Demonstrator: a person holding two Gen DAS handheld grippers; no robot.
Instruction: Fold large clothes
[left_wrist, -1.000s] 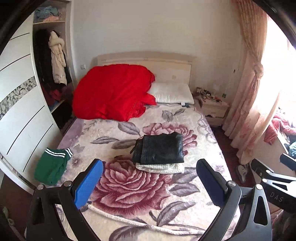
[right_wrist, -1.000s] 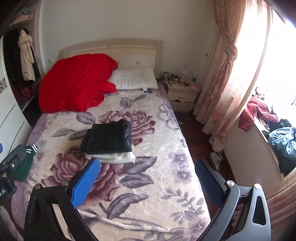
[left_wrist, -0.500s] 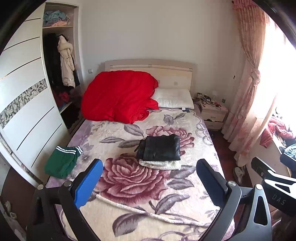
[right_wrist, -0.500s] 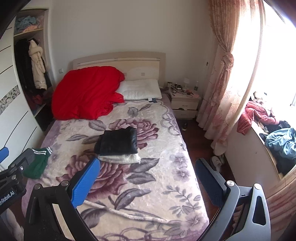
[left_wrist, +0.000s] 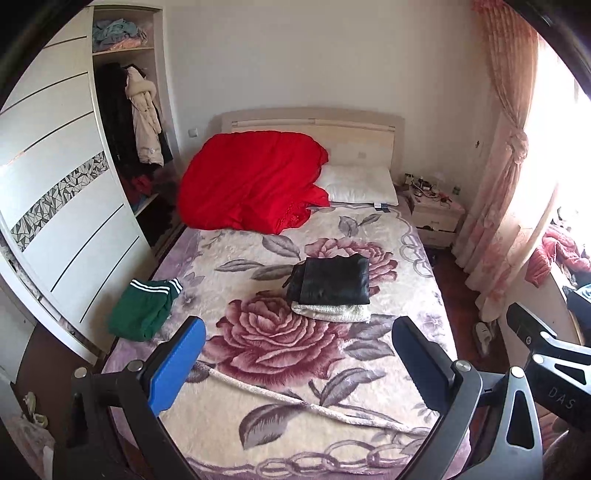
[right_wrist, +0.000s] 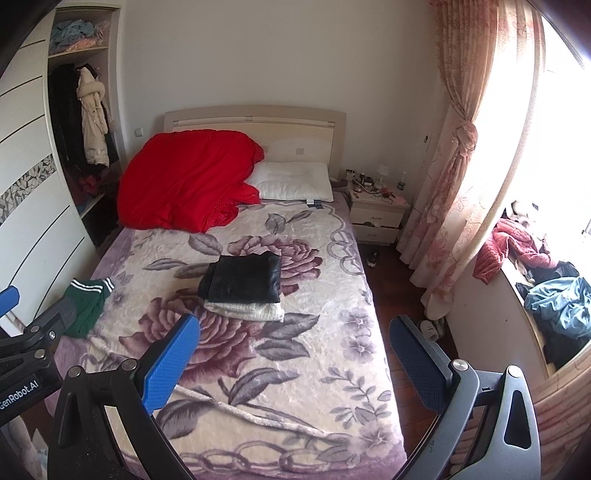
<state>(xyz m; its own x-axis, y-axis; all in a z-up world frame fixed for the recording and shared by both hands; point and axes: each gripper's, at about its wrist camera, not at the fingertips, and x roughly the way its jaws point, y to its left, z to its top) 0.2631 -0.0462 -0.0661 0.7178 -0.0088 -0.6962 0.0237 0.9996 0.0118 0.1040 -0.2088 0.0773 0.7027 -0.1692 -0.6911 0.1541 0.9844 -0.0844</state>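
Both tools, left (left_wrist: 295, 363) and right (right_wrist: 291, 360), spread wide and empty, held high off the bed (left_wrist: 332, 417). Black garment (left_wrist: 330, 278) folded and stacked on folded white one (left_wrist: 332, 312) mid-bed at 12 o'clock; looks done. Green garment (left_wrist: 142, 308) crumpled at bed edge, 10 o'clock, likely next to fold.

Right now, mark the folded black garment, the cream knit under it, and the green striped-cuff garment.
folded black garment (left_wrist: 332, 278), left wrist view, middle of top face.
cream knit (left_wrist: 334, 312), left wrist view, exposed front edge.
green striped-cuff garment (right_wrist: 86, 306), right wrist view, green body below cuffs.
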